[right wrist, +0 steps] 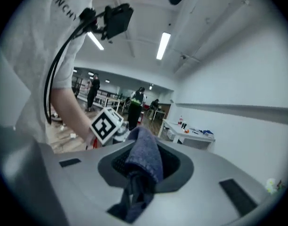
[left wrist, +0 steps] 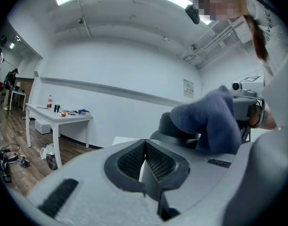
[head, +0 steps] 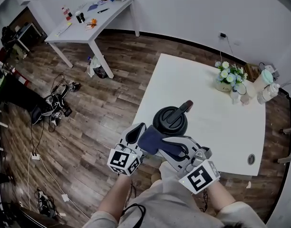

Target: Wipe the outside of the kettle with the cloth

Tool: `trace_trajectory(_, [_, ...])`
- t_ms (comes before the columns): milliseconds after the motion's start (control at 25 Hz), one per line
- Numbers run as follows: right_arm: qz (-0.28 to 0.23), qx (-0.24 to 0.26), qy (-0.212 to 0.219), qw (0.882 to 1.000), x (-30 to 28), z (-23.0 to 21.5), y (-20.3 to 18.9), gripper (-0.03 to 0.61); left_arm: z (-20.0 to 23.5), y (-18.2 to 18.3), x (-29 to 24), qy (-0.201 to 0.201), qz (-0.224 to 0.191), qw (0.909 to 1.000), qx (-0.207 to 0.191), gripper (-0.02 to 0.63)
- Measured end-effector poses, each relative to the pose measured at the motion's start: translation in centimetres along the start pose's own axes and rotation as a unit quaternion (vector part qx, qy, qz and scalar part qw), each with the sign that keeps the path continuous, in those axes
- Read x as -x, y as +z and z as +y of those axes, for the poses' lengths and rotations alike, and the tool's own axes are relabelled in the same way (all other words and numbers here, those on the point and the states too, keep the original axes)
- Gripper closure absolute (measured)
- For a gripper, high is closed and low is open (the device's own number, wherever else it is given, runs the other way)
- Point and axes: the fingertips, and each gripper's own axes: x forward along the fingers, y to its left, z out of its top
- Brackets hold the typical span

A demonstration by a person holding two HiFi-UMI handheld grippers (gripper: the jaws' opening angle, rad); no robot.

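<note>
The white surface (head: 217,118) spreads mostly behind and to the right of the black kettle (head: 170,120). The kettle stands upright near the edge closest to the person, with its handle arching over the lid. On the near right side of the kettle is the right hand-held gripper (right wrist: 143,166). Its jaws are pinching a dark blue cloth (head: 157,144), and a fold of it stands up above the pads. On the near left side of the kettle is the left hand-held gripper (left wrist: 145,149), with its jaws pressed together and nothing between them. The cloth hangs at the near side of the kettle, between the two hand-held grippers (I cannot tell if it really touches the kettle wall). Well apart from the kettle, at the far right, stands a small pot of flowers (head: 228,76).
</note>
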Motion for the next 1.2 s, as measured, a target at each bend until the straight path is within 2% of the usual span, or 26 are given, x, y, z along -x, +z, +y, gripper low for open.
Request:
trace_trajectory(40, [0.026, 0.008, -0.001, 1.000, 0.0, 0.1, -1.1, 0.511, 0.0, -0.2, 0.2, -0.001, 0.005, 1.0000, -0.006, 0.606])
trace_trajectory(120, [0.048, 0.008, -0.006, 0.999, 0.9, -0.4, -2.4, 0.511, 0.0, -0.7, 0.4, -0.003, 0.014, 0.9997, -0.018, 0.606])
trace_trajectory(280, [0.051, 0.008, -0.024, 0.998, 3.7, -3.2, -3.6, 0.511, 0.0, -1.0, 0.7, -0.003, 0.018, 0.9997, -0.019, 0.606])
trace_trajectory(400, [0.047, -0.019, -0.047, 0.998, 5.0, -5.6, -4.7, 0.511, -0.2, -1.2, 0.6, -0.004, 0.019, 0.9996, -0.021, 0.606])
trace_trajectory(640, [0.078, -0.027, -0.081, 0.993, 5.8, -8.9, -6.9, 0.511, 0.1, -1.3, 0.3, 0.001, 0.019, 0.9996, -0.022, 0.606])
trace_trajectory(720, [0.087, -0.034, -0.109, 0.990, 6.1, -10.5, -7.6, 0.511, 0.6, -1.4, 0.2, 0.007, 0.019, 0.9996, -0.020, 0.606])
trace_trajectory(800, [0.090, -0.036, -0.159, 0.983, 6.7, -13.2, -7.9, 0.511, 1.0, -1.4, 0.0, 0.013, 0.019, 0.9996, -0.015, 0.606])
trace_trajectory(880, [0.076, -0.040, -0.203, 0.975, 7.3, -16.4, -7.1, 0.511, 1.2, -1.3, -0.2, 0.018, 0.016, 0.9996, -0.012, 0.606])
trace_trajectory(920, [0.069, -0.042, -0.207, 0.975, 7.2, -17.9, -6.4, 0.511, 1.4, -1.2, -0.2, 0.020, 0.013, 0.9996, -0.011, 0.606])
trace_trajectory(960, [0.068, -0.042, -0.194, 0.978, 6.8, -19.0, -5.7, 0.511, 1.5, -1.1, -0.2, 0.024, 0.011, 0.9996, -0.010, 0.606])
trace_trajectory(1000, [0.074, -0.038, -0.163, 0.983, 5.9, -19.7, -5.1, 0.511, 1.7, -1.0, -0.1, 0.028, 0.008, 0.9995, -0.009, 0.606])
trace_trajectory(1080, [0.106, -0.015, -0.067, 0.992, 3.6, -20.2, -4.2, 0.511, 2.1, -0.6, -0.1, 0.038, 0.002, 0.9992, -0.007, 0.606])
trace_trajectory(1120, [0.125, 0.009, -0.018, 0.992, 2.3, -20.0, -3.8, 0.511, 2.3, -0.3, 0.0, 0.044, -0.001, 0.9990, -0.005, 0.606])
trace_trajectory(1200, [0.161, 0.061, 0.072, 0.982, -0.2, -19.0, -3.4, 0.511, 2.8, 0.1, 0.4, 0.057, -0.008, 0.9983, -0.002, 0.606])
